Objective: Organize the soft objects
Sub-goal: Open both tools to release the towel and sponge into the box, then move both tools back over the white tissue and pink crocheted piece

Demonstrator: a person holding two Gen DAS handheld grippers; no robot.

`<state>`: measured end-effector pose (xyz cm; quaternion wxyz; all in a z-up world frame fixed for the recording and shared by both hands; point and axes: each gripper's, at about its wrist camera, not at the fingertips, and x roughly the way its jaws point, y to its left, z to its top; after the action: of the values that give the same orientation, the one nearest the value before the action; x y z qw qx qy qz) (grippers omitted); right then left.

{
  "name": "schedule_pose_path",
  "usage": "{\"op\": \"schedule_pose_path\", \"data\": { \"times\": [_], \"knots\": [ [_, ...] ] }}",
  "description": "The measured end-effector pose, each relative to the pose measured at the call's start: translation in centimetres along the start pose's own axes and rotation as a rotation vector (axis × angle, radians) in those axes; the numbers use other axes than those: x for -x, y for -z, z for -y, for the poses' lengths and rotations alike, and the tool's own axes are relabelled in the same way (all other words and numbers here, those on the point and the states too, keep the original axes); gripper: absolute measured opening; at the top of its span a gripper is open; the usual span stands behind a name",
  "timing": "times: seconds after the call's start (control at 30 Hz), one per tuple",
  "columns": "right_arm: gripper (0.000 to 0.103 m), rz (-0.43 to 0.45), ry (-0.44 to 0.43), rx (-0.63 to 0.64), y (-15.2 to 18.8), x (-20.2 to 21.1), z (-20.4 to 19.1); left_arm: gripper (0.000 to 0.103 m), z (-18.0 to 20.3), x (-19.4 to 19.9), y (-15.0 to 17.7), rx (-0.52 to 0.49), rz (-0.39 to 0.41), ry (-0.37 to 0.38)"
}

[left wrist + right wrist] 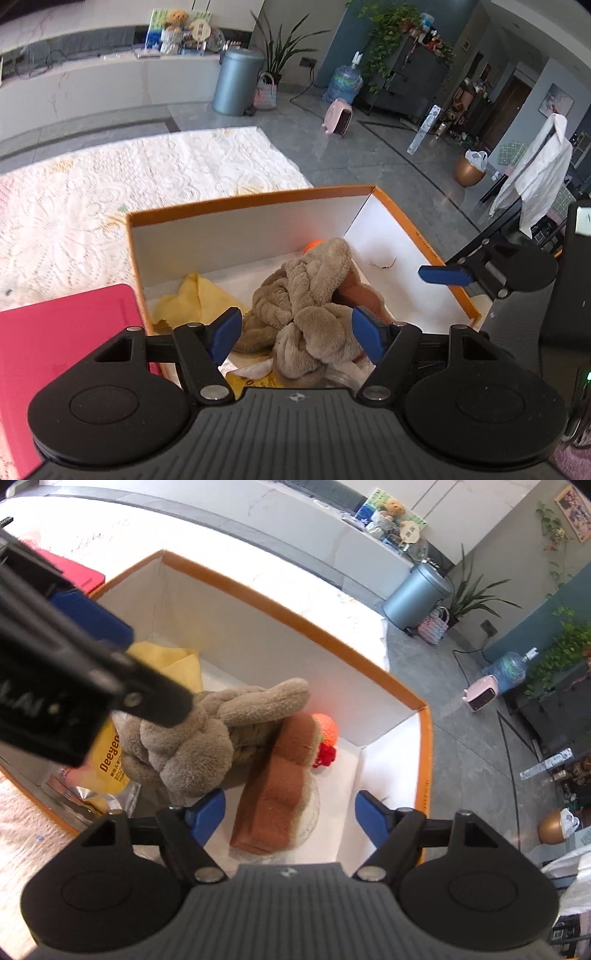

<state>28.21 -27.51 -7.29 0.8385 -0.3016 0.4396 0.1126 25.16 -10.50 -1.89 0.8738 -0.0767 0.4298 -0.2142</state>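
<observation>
A knotted plush toy [306,306] of taupe, fleecy fabric lies inside an orange-rimmed cardboard box [258,197] with white inner walls. Its thick padded limbs are twisted over one another into a loose bundle, one limb sticking out toward the far corner in the right wrist view. Just beside it, touching its flank, lies a brown loaf-shaped soft block [280,790], darker on top and paler along its lower edge. At the block's far end sits a small orange knitted ball [327,725] with a red yarn tuft. A yellow cloth [188,299] is crumpled in the box's near-left corner, and a yellow packet [110,757] lies partly under the toy (its print begins "Deeyeo", the rest too small to read).

The left gripper [295,334] hovers over the toy with its blue fingers [223,334] spread to either side of the bundle, not pressing on it. The right gripper [290,816] hangs above the brown block, its fingers [371,818] likewise spread wide and clear of it.

The box stands on a bed covered by a white lace spread [140,177]. A pink lid-like panel [70,350] lies just left of the box.
</observation>
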Motion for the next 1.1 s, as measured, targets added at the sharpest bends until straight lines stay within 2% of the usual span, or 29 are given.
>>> {"op": "schedule_pose_path", "data": {
  "times": [0.1, 0.2, 0.3, 0.47, 0.63, 0.83, 0.97, 1.1],
  "knots": [
    [0.086, 0.023, 0.052, 0.014, 0.6, 1.4, -0.7, 0.080, 0.1, 1.7, 0.6, -0.011, 0.030, -0.004],
    [0.087, 0.054, 0.124, 0.029, 1.0, 3.0, -1.7, 0.079, 0.0, 3.4, 1.4, -0.019, 0.059, -0.017],
    [0.087, 0.124, 0.152, -0.016, 1.1, 5.0, -2.4, 0.078, 0.2, 5.1, 2.2, -0.029, 0.103, -0.047],
    [0.088, 0.251, 0.060, -0.142, 1.3, 8.2, -4.9, 0.077, -0.8, 7.8, 3.8, -0.014, 0.159, -0.094],
    [0.087, 0.349, 0.007, -0.191, 0.8, 9.6, -9.1, 0.075, -2.8, 10.6, 6.0, -0.004, 0.198, -0.205],
    [0.084, 0.419, -0.020, -0.217, 0.2, 10.4, -13.7, 0.074, -5.8, 13.3, 8.7, 0.029, 0.230, -0.292],
    [0.083, 0.469, -0.071, -0.243, -0.3, 11.0, -16.7, 0.074, -7.8, 14.4, 10.2, 0.032, 0.254, -0.341],
    [0.072, 0.478, -0.101, -0.219, -1.7, 10.7, -19.5, 0.072, -10.3, 15.7, 11.6, 0.048, 0.264, -0.387]
  ]
}}
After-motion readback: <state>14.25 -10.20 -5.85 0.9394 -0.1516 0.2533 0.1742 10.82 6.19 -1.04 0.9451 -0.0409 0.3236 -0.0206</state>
